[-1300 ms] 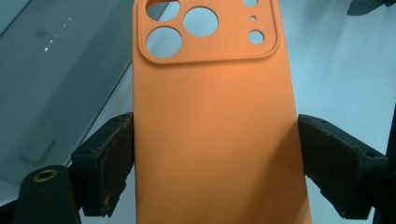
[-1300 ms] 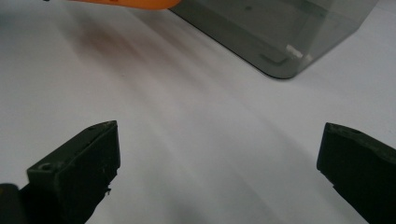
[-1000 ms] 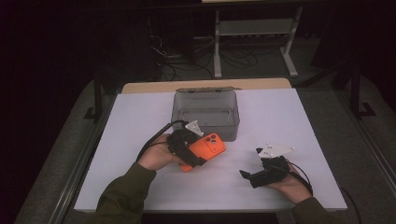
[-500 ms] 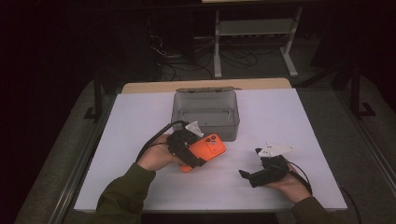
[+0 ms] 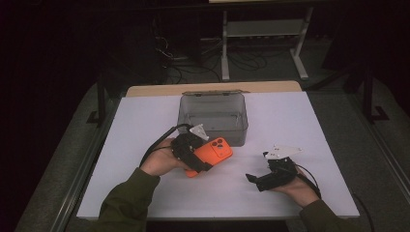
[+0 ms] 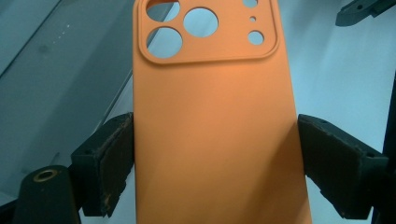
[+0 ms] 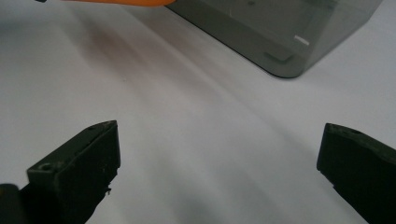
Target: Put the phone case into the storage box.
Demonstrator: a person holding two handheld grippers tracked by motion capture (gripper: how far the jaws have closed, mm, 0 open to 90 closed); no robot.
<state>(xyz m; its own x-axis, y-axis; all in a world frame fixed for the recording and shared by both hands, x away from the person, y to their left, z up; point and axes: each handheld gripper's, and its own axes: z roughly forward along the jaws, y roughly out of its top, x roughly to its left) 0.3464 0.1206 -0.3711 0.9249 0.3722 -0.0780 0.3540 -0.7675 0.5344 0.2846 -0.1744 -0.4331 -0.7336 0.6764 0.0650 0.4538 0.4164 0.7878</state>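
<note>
An orange phone case point(image 5: 218, 150), back side up with its camera cut-outs showing, hangs just above the white table in front of the grey box. My left gripper point(image 5: 203, 157) is shut on it: in the left gripper view both pads point(image 6: 112, 154) press on the long edges of the case point(image 6: 215, 116). My right gripper point(image 5: 255, 181) rests low at the front right of the table, pointing left. It is open, with bare table between its jaws point(image 7: 219, 149). A sliver of the orange case point(image 7: 126, 2) shows at the top edge of the right gripper view.
A translucent grey box point(image 5: 212, 131) with its lid hinged open at the back stands at the table's middle, just behind the case; its corner point(image 7: 280, 46) shows ahead of my right gripper. The white sheet point(image 5: 300, 121) covers the table. Cables and a metal stand lie beyond the far edge.
</note>
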